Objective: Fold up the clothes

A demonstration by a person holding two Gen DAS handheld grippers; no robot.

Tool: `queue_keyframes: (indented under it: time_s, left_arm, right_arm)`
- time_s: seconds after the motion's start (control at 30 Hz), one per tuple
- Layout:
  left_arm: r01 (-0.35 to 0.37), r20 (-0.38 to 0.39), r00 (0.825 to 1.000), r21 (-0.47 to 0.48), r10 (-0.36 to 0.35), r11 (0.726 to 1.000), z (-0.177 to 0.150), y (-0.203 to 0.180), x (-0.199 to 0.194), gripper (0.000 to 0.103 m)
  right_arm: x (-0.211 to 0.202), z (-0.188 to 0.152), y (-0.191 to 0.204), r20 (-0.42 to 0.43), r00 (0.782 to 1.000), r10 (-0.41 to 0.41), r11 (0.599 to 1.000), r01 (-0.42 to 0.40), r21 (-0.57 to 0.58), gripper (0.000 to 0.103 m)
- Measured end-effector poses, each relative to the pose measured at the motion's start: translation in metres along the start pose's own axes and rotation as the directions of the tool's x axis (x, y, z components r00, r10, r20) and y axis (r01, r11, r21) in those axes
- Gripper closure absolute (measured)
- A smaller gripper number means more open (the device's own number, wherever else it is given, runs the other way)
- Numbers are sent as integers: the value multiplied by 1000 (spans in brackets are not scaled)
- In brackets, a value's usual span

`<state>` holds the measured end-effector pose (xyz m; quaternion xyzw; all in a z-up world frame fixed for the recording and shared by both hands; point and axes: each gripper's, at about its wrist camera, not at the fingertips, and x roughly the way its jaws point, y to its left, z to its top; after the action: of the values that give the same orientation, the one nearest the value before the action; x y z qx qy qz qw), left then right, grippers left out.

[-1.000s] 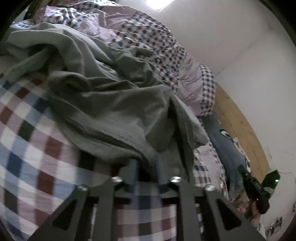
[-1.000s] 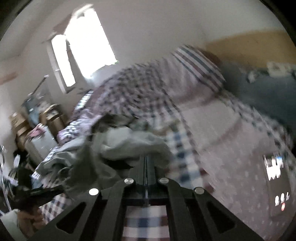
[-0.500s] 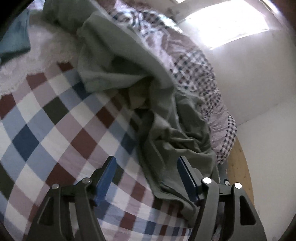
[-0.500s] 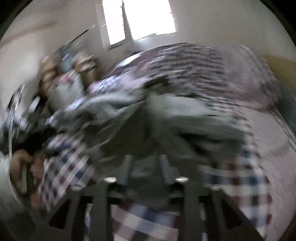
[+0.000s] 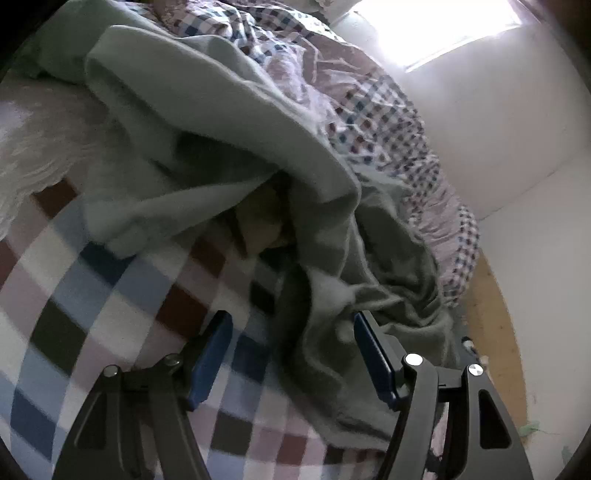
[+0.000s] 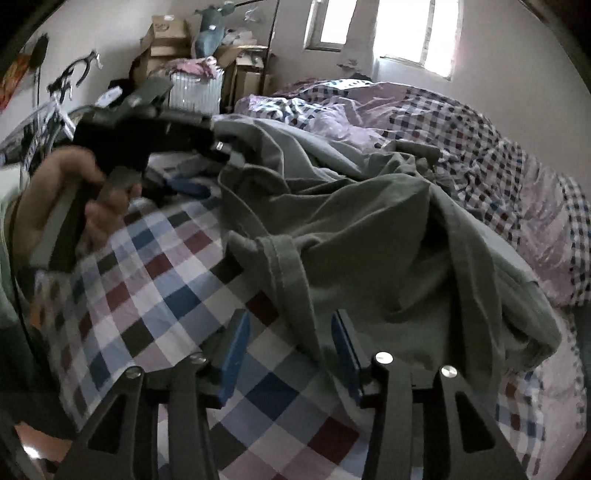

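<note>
Grey-green cotton garment (image 6: 369, 229) crumpled in a heap on the checked bedspread (image 6: 155, 295), unfolded, ribbed neckline edge facing the right wrist camera. Same garment (image 5: 229, 122) in the left wrist view: pale fold on top, darker wrinkled part running down toward the fingers.

Left gripper (image 5: 291, 343): jaws spread wide, nothing pinched. Right blue pad (image 5: 373, 362) just beside or brushing the garment's lower edge, cannot tell which; left pad over bare bedspread (image 5: 92, 295).

Right gripper (image 6: 288, 347): jaws opening, blue pads apart. A strip of the garment's hem hangs between them, not pressed by either pad.

From the right wrist view, left gripper (image 6: 192, 186) seen at the far side of the heap, held by a hand (image 6: 70, 199), tips at the garment's edge.

Behind the heap: rumpled small-check quilt (image 6: 461, 125) in purple and white. Beyond the bed: stacked cardboard boxes (image 6: 166, 33), bright window (image 6: 384, 29). Left edge blurred, details unreadable.
</note>
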<state>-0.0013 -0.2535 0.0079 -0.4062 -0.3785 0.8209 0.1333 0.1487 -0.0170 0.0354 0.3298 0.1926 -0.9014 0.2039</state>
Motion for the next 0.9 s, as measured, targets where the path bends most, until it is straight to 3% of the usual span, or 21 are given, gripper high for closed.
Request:
queue_keyframes:
  time_s: [0.1, 0.13, 0.17, 0.23, 0.27, 0.3, 0.33, 0.37, 0.43, 0.5, 0.57, 0.73, 0.9]
  left_arm:
    - [30, -13, 999, -19, -30, 999, 5, 0, 5, 33]
    - [38, -20, 999, -21, -38, 999, 5, -1, 8, 39]
    - [47, -30, 998, -24, -48, 999, 6, -3, 10, 58]
    - [43, -58, 997, -55, -46, 998, 6, 0, 16, 82]
    - [46, -57, 997, -73, -51, 996, 6, 2, 16, 90]
    - [58, -42, 997, -92, -62, 994, 7, 4, 12, 92]
    - [69, -26, 997, -110, -72, 992, 7, 6, 9, 97]
    - [83, -2, 996, -123, -84, 989, 7, 6, 2, 97]
    - [93, 79, 993, -118, -84, 989, 7, 2, -20, 98]
    - [105, 169, 982, -105, -87, 989, 4, -5, -45, 99]
    - [141, 262, 958, -84, -115, 986, -5, -12, -76, 99]
    - [110, 379, 919, 10, -106, 994, -35, -35, -129, 99]
    - [-7, 365, 931, 1, 6, 1000, -60, -30, -142, 99]
  right_arm:
    - [5, -1, 0, -6, 1000, -9, 1000, 9, -12, 54]
    - [8, 0, -1, -6, 1000, -15, 1000, 15, -10, 54]
    - [11, 1, -3, -7, 1000, -22, 1000, 22, -7, 55]
    - [14, 2, -5, -3, 999, -39, 999, 39, 1, 55]
    - [16, 2, -6, -1, 999, -47, 999, 47, 0, 59]
    - [16, 3, -5, 1, 998, -58, 998, 58, -8, 63]
    - [17, 3, -4, 2, 998, -70, 997, 70, -17, 77]
    - [18, 4, -3, 4, 997, -82, 996, 82, -26, 90]
    - [15, 4, -3, 12, 996, -88, 995, 88, -42, 98]
    - [7, 5, -6, 35, 995, -90, 995, 91, -44, 99]
    - [-1, 5, -7, 58, 993, -100, 994, 102, -47, 101]
    - [-31, 4, -4, 130, 988, -79, 993, 89, -71, 102]
    - [-43, -8, 9, 81, 997, 0, 992, 11, -125, 101]
